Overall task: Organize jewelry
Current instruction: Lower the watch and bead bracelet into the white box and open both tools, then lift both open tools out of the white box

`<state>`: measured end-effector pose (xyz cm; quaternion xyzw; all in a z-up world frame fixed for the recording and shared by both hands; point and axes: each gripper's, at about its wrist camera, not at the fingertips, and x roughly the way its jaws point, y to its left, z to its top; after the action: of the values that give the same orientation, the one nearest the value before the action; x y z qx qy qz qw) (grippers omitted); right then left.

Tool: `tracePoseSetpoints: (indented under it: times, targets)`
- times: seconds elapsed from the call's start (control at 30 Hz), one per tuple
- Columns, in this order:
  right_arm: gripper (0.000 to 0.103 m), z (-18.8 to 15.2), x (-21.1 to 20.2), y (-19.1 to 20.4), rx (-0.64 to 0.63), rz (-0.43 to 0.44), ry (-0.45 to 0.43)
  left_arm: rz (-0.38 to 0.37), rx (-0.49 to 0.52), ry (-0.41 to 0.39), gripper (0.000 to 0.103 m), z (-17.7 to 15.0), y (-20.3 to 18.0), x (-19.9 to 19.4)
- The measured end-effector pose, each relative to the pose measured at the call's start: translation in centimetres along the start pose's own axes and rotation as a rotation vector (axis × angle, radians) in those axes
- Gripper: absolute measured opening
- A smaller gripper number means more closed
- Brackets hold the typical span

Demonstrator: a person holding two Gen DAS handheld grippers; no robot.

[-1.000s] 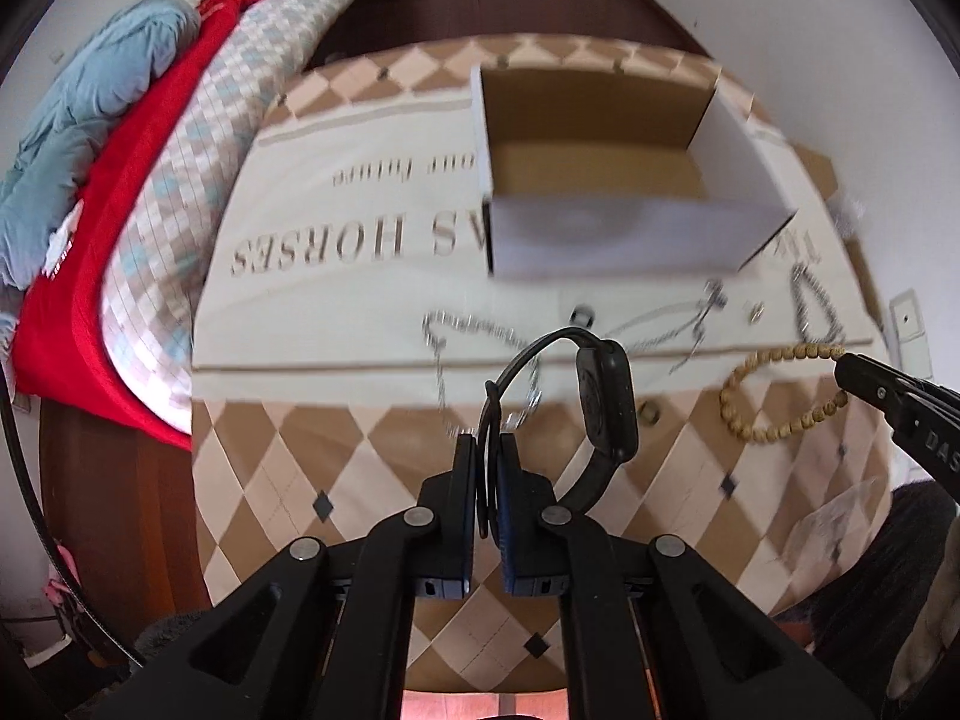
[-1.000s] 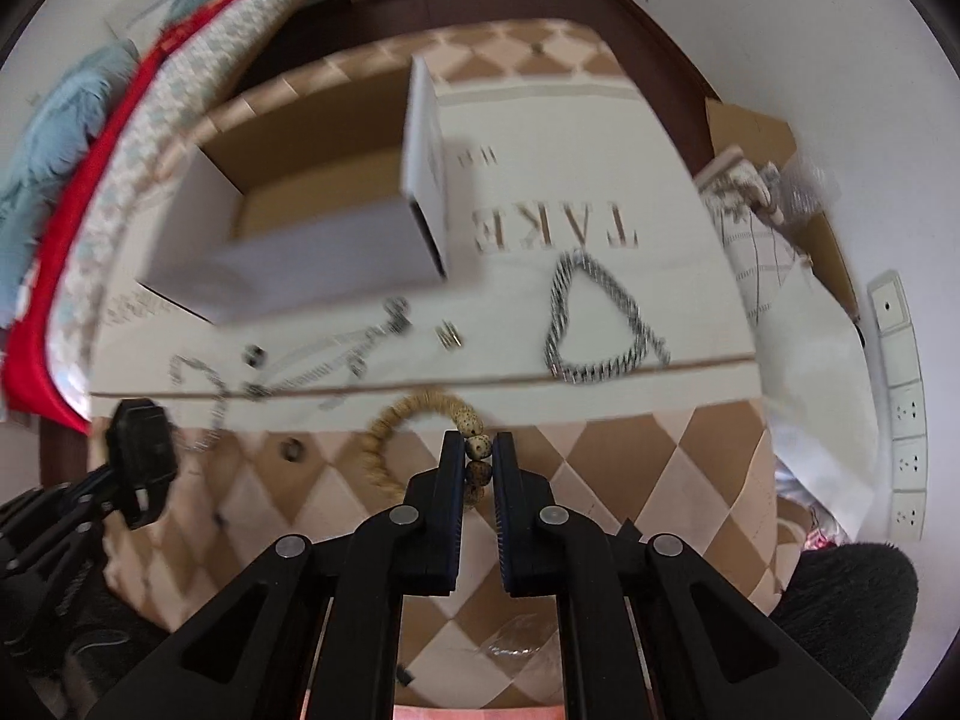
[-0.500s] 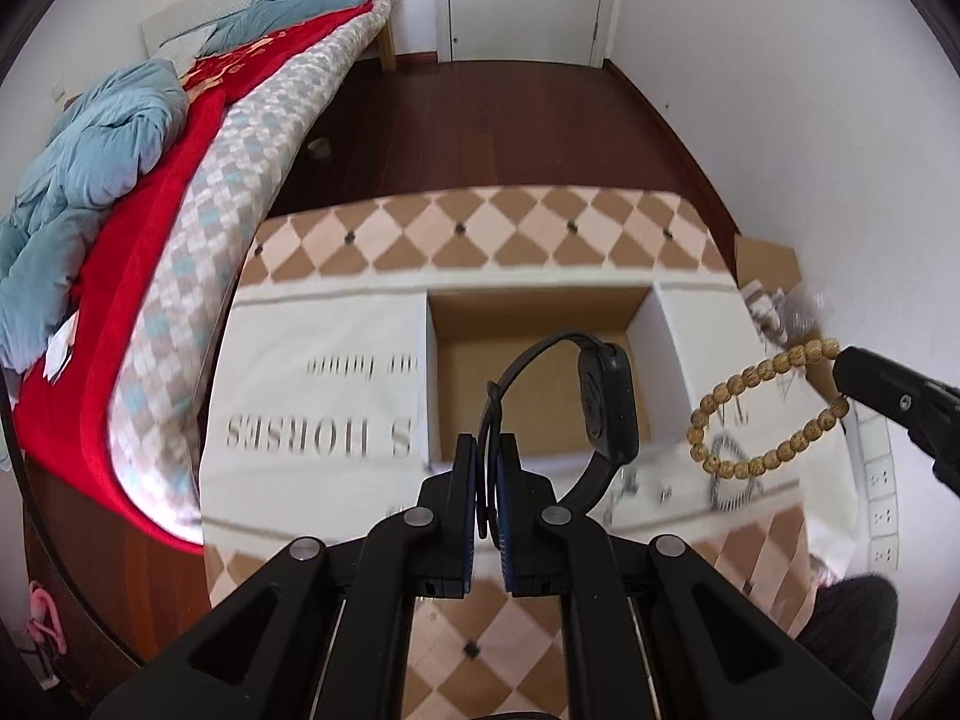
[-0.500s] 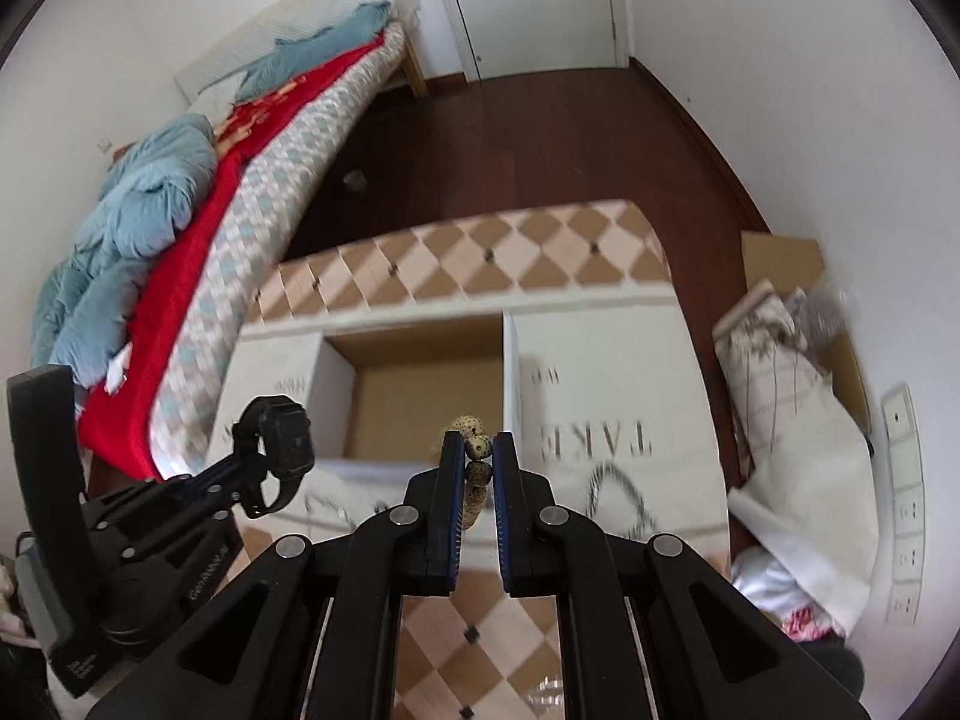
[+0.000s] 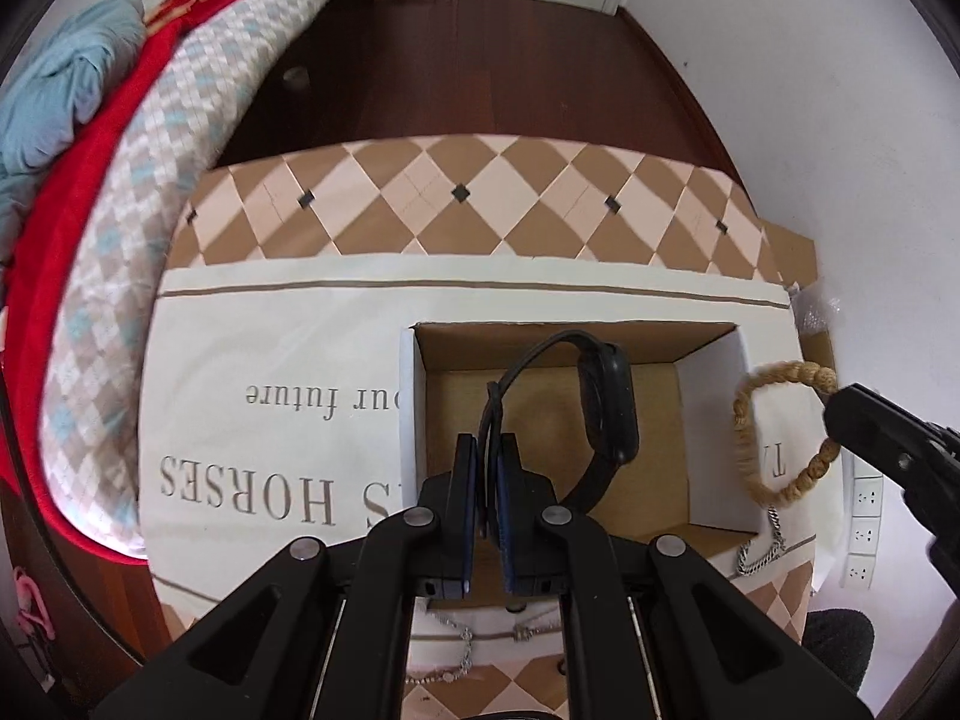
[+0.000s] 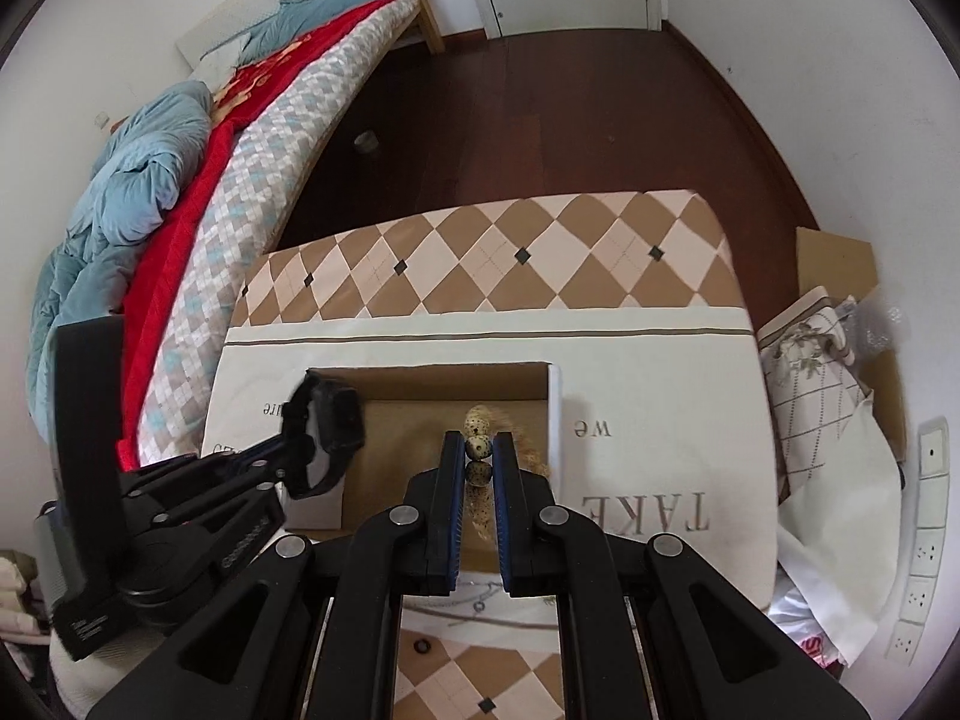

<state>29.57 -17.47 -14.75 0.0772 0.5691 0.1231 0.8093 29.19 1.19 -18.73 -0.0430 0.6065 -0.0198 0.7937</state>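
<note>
Both loads are off the counter (image 5: 252, 312) and over the cardboard box (image 5: 414, 396) now, where a second ago they sat near the chains in front of it. Left gripper (image 5: 486, 468) is clamped on the strap of the black watch (image 5: 606, 402), hanging above the box floor; right gripper (image 6: 479, 462) is pinched on the bead bracelet (image 6: 480, 450), above the box's right half. Looks ready to release; silver chains (image 5: 762, 546) remain in front of the box.

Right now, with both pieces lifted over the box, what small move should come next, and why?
Probably lower both and let go. The left hand-held gripper is shut on the black watch strap and the right hand-held gripper on the bead bracelet; both hang over the open cardboard box.
</note>
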Motion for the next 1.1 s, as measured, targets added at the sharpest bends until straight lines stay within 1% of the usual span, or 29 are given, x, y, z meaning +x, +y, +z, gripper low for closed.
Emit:
tracePoseSetpoints:
  times: [0.17, 0.23, 0.4, 0.47, 0.5, 0.67, 0.77, 0.8, 0.83, 0.87, 0.9, 0.93, 1.0, 1.07, 1.1]
  targets:
    - [0.01, 0.9, -0.9, 1.0, -0.021, 0.023, -0.03, 0.005, -0.003, 0.017, 0.004, 0.5, 0.4, 1.1]
    - [0.01, 1.2, -0.3, 1.3, -0.027, 0.017, -0.025, 0.0, -0.001, 0.024, 0.004, 0.7, 0.5, 1.5]
    - [0.01, 1.3, 3.2, 0.5, -0.003, 0.003, 0.039, -0.01, -0.023, 0.054, 0.005, 0.9, 0.8, 2.6]
    - [0.01, 1.2, 4.2, 0.3, 0.004, 0.003, 0.062, -0.025, -0.03, 0.064, 0.005, 0.9, 0.9, 2.9]
    - [0.01, 1.2, 4.7, 0.2, 0.009, 0.01, 0.073, -0.025, -0.03, 0.068, 0.007, 0.9, 0.9, 3.0]
    - [0.01, 1.4, 4.8, 0.8, -0.01, 0.036, 0.085, -0.039, -0.043, 0.107, 0.012, 1.0, 0.9, 3.2]
    - [0.01, 1.7, 4.9, 0.9, -0.002, 0.037, 0.113, -0.059, -0.064, 0.107, 0.017, 1.1, 1.0, 2.8]
    - [0.014, 1.7, 4.9, 0.9, -0.004, 0.018, 0.118, -0.059, -0.069, 0.101, 0.018, 1.2, 1.0, 2.5]
    - [0.027, 1.7, 4.8, 0.8, -0.005, 0.01, 0.119, -0.052, -0.07, 0.092, 0.02, 1.3, 1.0, 2.2]
    - [0.036, 1.7, 4.6, 0.7, -0.001, 0.007, 0.115, -0.047, -0.068, 0.085, 0.034, 1.4, 1.0, 1.9]
    - [0.048, 1.7, 4.2, 0.5, 0.008, 0.008, 0.108, -0.063, -0.071, 0.076, 0.048, 1.4, 0.9, 1.5]
    - [0.051, 1.7, 3.9, 0.3, 0.012, 0.009, 0.104, -0.076, -0.082, 0.068, 0.054, 1.5, 1.0, 1.1]
    - [0.051, 1.6, 3.2, 0.1, 0.011, -0.011, 0.093, -0.068, -0.093, 0.042, 0.073, 1.6, 1.2, 0.2]
    - [0.054, 1.3, 2.3, -0.1, 0.0, -0.043, 0.076, -0.042, -0.098, 0.002, 0.082, 1.6, 1.5, -1.0]
    - [0.057, 1.0, 1.9, -0.1, -0.01, -0.075, 0.065, -0.031, -0.101, -0.012, 0.087, 1.6, 1.6, -1.5]
